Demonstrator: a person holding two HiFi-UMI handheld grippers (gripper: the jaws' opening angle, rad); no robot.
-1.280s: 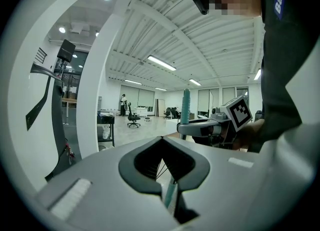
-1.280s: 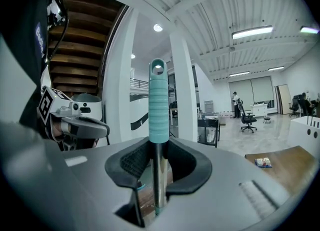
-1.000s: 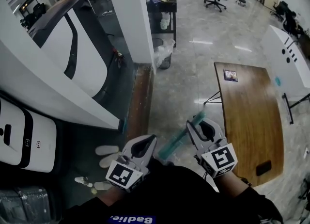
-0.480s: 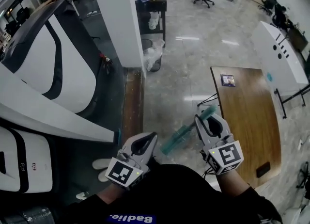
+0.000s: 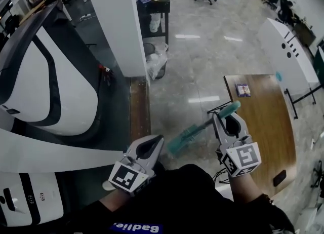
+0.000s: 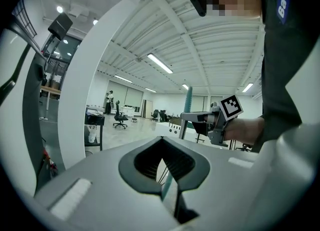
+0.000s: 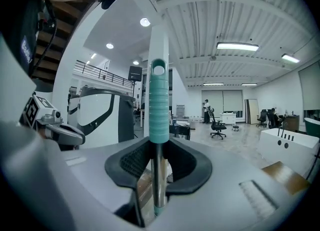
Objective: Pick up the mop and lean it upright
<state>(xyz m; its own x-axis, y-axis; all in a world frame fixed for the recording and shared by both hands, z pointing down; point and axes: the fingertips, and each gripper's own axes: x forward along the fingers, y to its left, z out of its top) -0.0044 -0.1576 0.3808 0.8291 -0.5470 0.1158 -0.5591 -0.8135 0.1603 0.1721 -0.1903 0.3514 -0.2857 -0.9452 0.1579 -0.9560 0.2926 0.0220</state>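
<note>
The mop has a ribbed teal grip [image 5: 232,108], a metal pole and a teal head [image 5: 183,138]. My right gripper [image 5: 229,121] is shut on the pole just below the grip. In the right gripper view the mop grip [image 7: 159,100] stands upright between the jaws of the right gripper [image 7: 158,195]. In the head view the mop head hangs low, between my two hands. My left gripper [image 5: 155,142] sits left of the mop head with its jaws together. In the left gripper view only a teal sliver shows through the slit of the left gripper [image 6: 170,190]. The mop grip [image 6: 188,100] rises at the right there.
A white pillar [image 5: 114,20] stands ahead on the left, with a bagged bin [image 5: 157,61] and a black shelf cart [image 5: 152,5] beside it. A curved white and black machine [image 5: 30,86] fills the left. A wooden table [image 5: 263,121] lies to the right. Glossy floor stretches ahead.
Both grippers and the mop have travelled across the room together. The mop's grip now points further right, over the table's near corner. The pillar and the machine have slid left in view.
</note>
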